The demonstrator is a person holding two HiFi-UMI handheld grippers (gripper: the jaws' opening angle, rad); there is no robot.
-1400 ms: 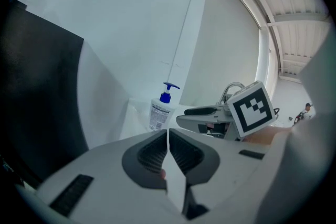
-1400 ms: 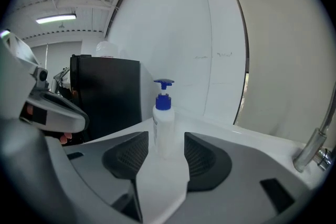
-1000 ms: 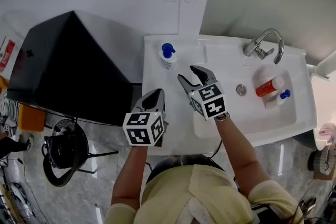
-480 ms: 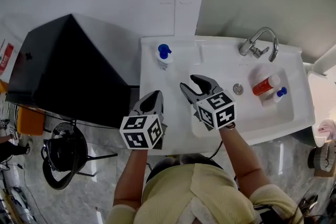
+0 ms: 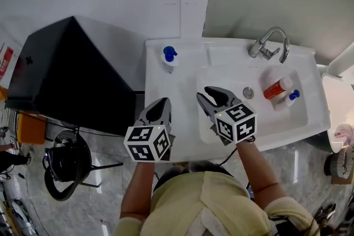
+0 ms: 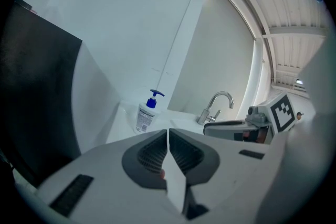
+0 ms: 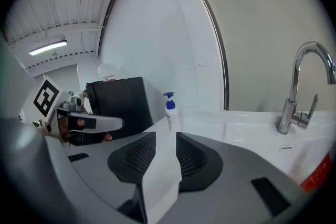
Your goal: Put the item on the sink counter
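Observation:
A white pump bottle with a blue top (image 5: 169,56) stands upright on the sink counter (image 5: 166,135) at its far left corner; it also shows in the left gripper view (image 6: 146,113) and the right gripper view (image 7: 171,112). My left gripper (image 5: 159,110) hovers over the counter's near left part, jaws shut (image 6: 168,131) and empty. My right gripper (image 5: 213,95) hangs over the basin's left rim, well short of the bottle. Its jaws (image 7: 165,136) have just been closing, a gap remains and nothing is between them.
A red bottle (image 5: 275,87) and a small white bottle with a blue cap (image 5: 291,96) lie in the basin (image 5: 265,124) at the right. The chrome faucet (image 5: 269,44) rises at the back. A large black box (image 5: 66,72) stands left of the sink, with a fan (image 5: 66,160) on the floor.
My right gripper has drawn back toward the person and to the right, away from the pump bottle, and its jaws have narrowed. The left gripper has hardly moved.

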